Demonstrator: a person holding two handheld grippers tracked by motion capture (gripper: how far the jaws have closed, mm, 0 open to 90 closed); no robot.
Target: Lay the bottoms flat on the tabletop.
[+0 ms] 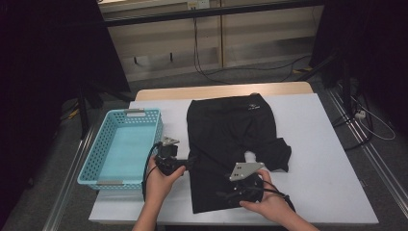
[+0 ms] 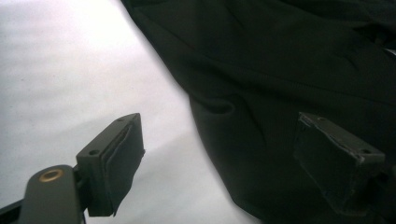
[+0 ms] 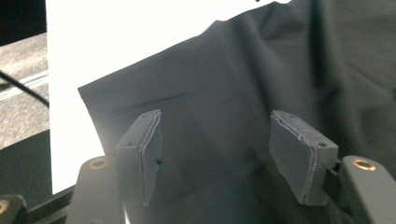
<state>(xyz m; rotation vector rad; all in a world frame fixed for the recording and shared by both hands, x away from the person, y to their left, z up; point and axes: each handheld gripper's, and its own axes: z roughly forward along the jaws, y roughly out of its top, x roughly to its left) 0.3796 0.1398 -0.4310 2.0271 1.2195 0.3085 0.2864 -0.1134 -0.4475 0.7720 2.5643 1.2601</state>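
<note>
Light-blue perforated plastic basket (image 1: 102, 163) with grey handle plates at both ends sits on the white table cover (image 1: 317, 144), just left of the left tongs (image 1: 190, 162); its pale blue floor is bare, nothing lying inside. Its near right corner stands close to the hand gripping those tongs.

Black fabric shorts (image 1: 226, 130) lie flat on the cover, waistband at the far end with a small pale label, one leg reaching toward the person, the other folded out to the right of the right tongs (image 1: 226, 195).

Left tongs: held in the person's left hand (image 1: 161, 180), pointing rightward at the left edge of the shorts. In the left gripper view (image 2: 219, 158) the jaws stand wide apart; one pad hangs over white cover, the other over black cloth, and the garment's edge runs between them. Nothing pinched.

Right tongs: held in the right hand (image 1: 269, 202) over the near leg of the shorts, grey three-cornered plate on top. In the right gripper view (image 3: 215, 158) the jaws are parted about halfway, both above black cloth (image 3: 261, 74), pads not pressing on any fold. Hem corner of the leg shows beyond the left pad, white cover past it
</note>
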